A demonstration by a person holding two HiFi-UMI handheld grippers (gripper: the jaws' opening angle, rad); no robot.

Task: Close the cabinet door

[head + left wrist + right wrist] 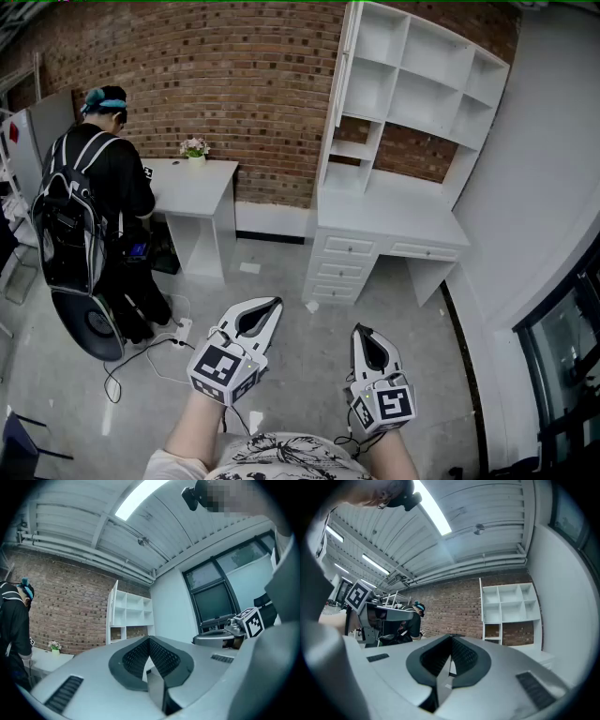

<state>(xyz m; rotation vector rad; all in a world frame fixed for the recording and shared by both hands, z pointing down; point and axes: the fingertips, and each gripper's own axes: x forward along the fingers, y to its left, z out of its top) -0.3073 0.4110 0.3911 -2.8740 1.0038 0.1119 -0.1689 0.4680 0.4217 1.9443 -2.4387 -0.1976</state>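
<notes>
Left tongs [275, 304]: shut tight, nothing held.
Right tongs [360, 330]: shut as well, empty.
Cabinet door [343, 75]: looks to stand open on the shelf unit's [427, 89] left edge, well apart from me.
Risk: closed tips may skid off that thin edge, or slam it.
Risk underfoot: cables [150, 347] could trip me.

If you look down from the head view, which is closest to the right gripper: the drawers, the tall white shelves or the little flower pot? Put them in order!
1. Drawers, straight ahead of the right gripper.
2. Tall white shelves, behind the drawers, standing on the desk.
3. Flower pot, far off to the left by the brick wall.
</notes>
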